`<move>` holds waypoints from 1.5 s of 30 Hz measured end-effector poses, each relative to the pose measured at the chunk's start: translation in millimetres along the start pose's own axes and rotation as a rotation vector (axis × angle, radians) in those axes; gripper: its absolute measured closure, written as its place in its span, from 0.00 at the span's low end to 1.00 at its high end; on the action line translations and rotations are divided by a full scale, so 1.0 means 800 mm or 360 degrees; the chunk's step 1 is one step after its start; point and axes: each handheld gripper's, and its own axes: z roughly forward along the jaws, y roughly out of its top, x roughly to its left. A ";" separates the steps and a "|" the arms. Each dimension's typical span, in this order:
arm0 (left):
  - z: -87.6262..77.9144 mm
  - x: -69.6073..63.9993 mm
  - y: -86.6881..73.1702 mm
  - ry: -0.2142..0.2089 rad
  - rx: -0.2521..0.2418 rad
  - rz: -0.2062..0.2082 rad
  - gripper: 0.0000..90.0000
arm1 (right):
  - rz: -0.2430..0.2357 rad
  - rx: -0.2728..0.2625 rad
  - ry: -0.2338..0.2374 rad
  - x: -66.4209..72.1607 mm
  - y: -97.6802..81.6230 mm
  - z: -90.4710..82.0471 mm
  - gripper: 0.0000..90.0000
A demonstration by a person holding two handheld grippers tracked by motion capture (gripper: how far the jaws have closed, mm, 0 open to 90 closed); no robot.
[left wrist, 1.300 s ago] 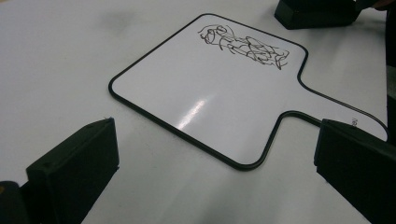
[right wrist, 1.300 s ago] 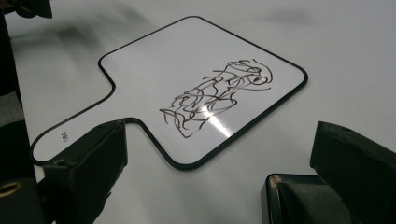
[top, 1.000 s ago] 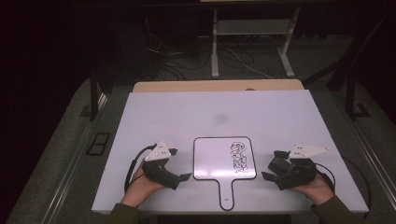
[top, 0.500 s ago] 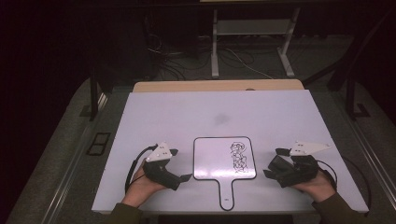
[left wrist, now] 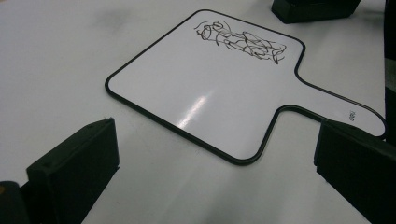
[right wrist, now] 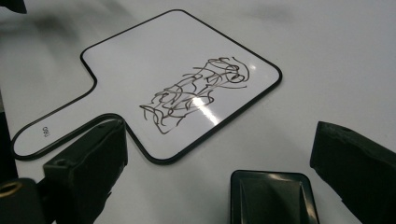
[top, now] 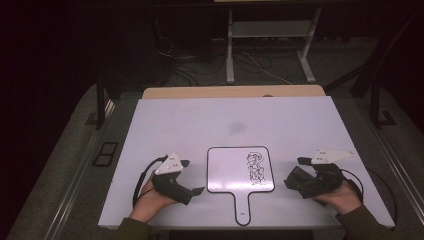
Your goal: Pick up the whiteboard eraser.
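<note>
A paddle-shaped whiteboard [top: 240,169] with a black rim lies flat at the near middle of the white table [top: 200,125]. Its handle points toward the front edge, and a dark scribble [right wrist: 194,91] covers its right half. My left gripper [top: 192,176] rests on the table left of the whiteboard [left wrist: 205,88] and is open, its jaws [left wrist: 217,140] framing the near corner and handle. My right gripper [top: 298,172] rests to the right of the whiteboard [right wrist: 177,70], also open. A small black block [right wrist: 273,196] lies on the table between its jaws without touching them.
Beyond the table stand a wooden ledge [top: 235,92] and a white metal frame [top: 270,45], with cables on the dark floor. A faint grey smudge [top: 236,127] marks the tabletop behind the whiteboard.
The right gripper has tilted and shifted very slightly. The left gripper and the whiteboard have stayed where they were.
</note>
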 end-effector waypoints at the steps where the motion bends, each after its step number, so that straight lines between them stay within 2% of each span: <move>1: 0.000 0.000 0.000 0.0000 0.0000 0.0000 0.00 | -0.0003 0.0004 -0.0005 -0.001 0.000 -0.001 0.03; 6: 0.000 0.000 -0.001 -0.0002 0.0020 -0.0008 0.00 | 0.0007 0.0022 -0.0014 -0.005 -0.001 -0.004 0.03; 22: 0.001 0.000 -0.003 -0.0013 0.0006 -0.0019 0.00 | 0.0038 0.0088 -0.0050 -0.020 -0.011 -0.013 0.03; 35: 0.002 0.001 -0.004 -0.0025 0.0016 -0.0021 0.00 | 0.0060 0.0238 -0.0077 -0.028 -0.030 -0.019 0.03; 45: 0.002 0.000 -0.005 -0.0023 0.0022 -0.0020 0.00 | 0.0056 0.0296 -0.0104 -0.028 -0.037 -0.018 0.03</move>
